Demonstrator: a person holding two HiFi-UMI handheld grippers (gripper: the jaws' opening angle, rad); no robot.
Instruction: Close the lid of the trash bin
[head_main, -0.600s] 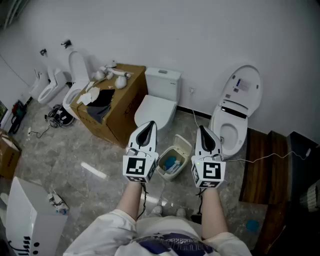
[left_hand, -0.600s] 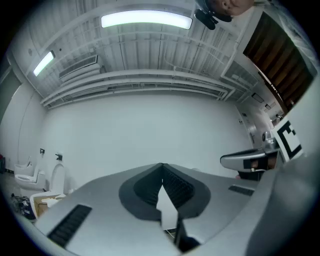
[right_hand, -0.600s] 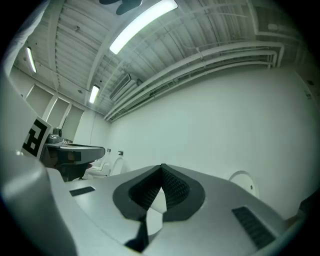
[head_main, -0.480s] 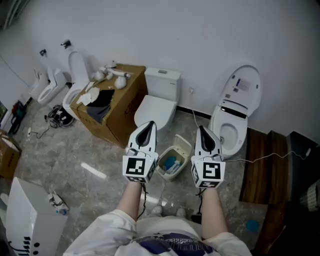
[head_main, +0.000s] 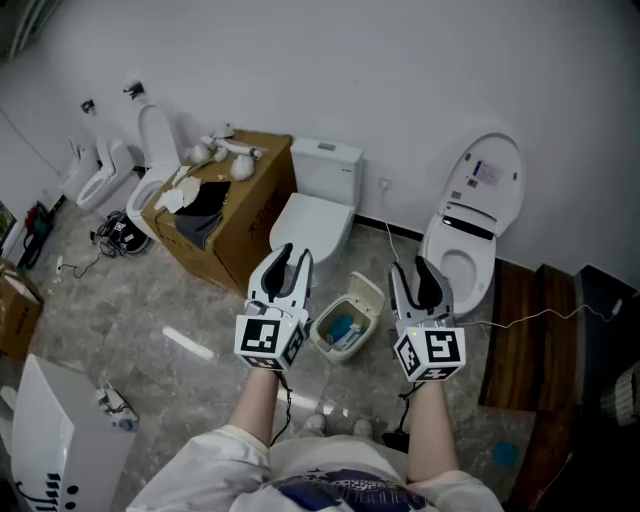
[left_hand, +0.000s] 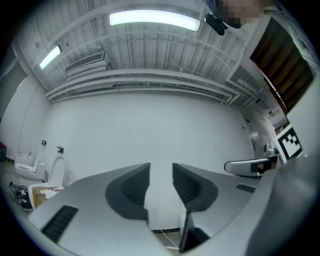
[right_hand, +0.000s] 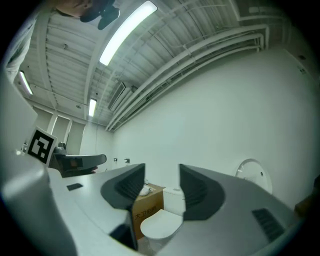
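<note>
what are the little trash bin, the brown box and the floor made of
Trash bin: probably plastic, cream and smooth, with a thin moulded flip lid.
Brown box: cardboard, matte tan, open flaps, print on its side.
Floor: polished stone or stone-look tile, grey, mottled, faint sheen; which one, I can't tell.

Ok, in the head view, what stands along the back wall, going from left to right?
Small white toilet → cardboard box → closed toilet → toilet with its lid raised → dark wooden boards.
</note>
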